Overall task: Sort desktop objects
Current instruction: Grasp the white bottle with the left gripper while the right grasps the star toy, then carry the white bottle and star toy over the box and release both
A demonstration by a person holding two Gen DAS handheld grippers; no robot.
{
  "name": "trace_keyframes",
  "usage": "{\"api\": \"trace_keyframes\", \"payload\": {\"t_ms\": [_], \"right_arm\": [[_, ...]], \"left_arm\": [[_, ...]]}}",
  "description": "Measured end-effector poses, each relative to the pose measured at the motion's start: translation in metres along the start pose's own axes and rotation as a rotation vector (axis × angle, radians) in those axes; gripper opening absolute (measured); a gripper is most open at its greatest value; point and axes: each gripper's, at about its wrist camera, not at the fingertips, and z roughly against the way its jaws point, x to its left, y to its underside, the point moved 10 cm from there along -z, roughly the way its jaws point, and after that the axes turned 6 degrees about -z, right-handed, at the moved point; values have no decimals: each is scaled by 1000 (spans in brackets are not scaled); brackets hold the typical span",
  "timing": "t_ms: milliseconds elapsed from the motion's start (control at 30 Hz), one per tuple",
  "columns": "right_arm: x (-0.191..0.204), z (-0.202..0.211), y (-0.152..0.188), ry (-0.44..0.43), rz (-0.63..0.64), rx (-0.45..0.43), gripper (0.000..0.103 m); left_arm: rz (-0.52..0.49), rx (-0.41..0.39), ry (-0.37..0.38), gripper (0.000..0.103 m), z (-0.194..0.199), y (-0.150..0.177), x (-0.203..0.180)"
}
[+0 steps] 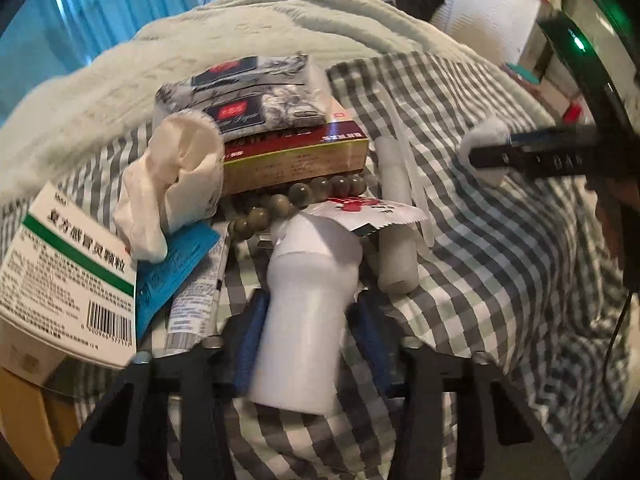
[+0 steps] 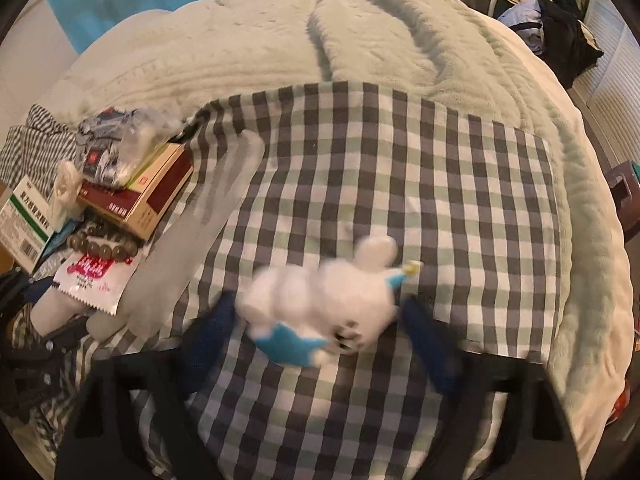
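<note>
A white plastic bottle (image 1: pixel 300 340) lies on the checked cloth (image 1: pixel 500 260), neck pointing away. My left gripper (image 1: pixel 312 296) is shut on it, with the blue pads (image 1: pixel 250 340) against both sides of its body. In the right wrist view a blurred white plush toy (image 2: pixel 320 292) with a blue star sits between the blue pads (image 2: pixel 424 340) of my right gripper (image 2: pixel 318 308), which is shut on it just above the cloth (image 2: pixel 400 160). The left wrist view shows a finger of the right gripper (image 1: pixel 532 154) off to the right with white fluff at its tip.
Beyond the bottle is a crowded pile: bead bracelet (image 1: pixel 296 200), red-and-gold box (image 1: pixel 296 156) under tissue packs (image 1: pixel 248 92), red-printed sachet (image 1: pixel 360 210), small white vial (image 1: pixel 396 264), crumpled white fabric (image 1: pixel 172 184), blue packet (image 1: pixel 172 264), green-striped medicine box (image 1: pixel 68 280). A fluffy blanket (image 2: pixel 320 40) lies behind.
</note>
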Motion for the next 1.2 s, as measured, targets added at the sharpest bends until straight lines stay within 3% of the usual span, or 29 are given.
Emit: {"api": "trace_keyframes", "payload": {"t_ms": [33,200,333,667,833,1033,1200], "right_arm": [[1,4,4,-1,4,-3,61],[6,21,16,-18,15,-25,62],[14,41,26,-75,-6,-31,62],[58,82,1,-154,18,-82,62],[95,110,-1,-204,52,-119,62],[153,150,-7,-280,127,-166,62],[201,180,-17,-347,180,-214,62]], "left_arm": [[11,-4,11,39,1,0,0],[34,-11,21,38,5,-1,-1],[96,-9,79,38,15,4,-5],[118,-13,134,38,52,20,-14],[167,-69,156,38,83,19,-7],[190,-188,126,38,137,5,11],[262,-278,70,38,189,2,49]]}}
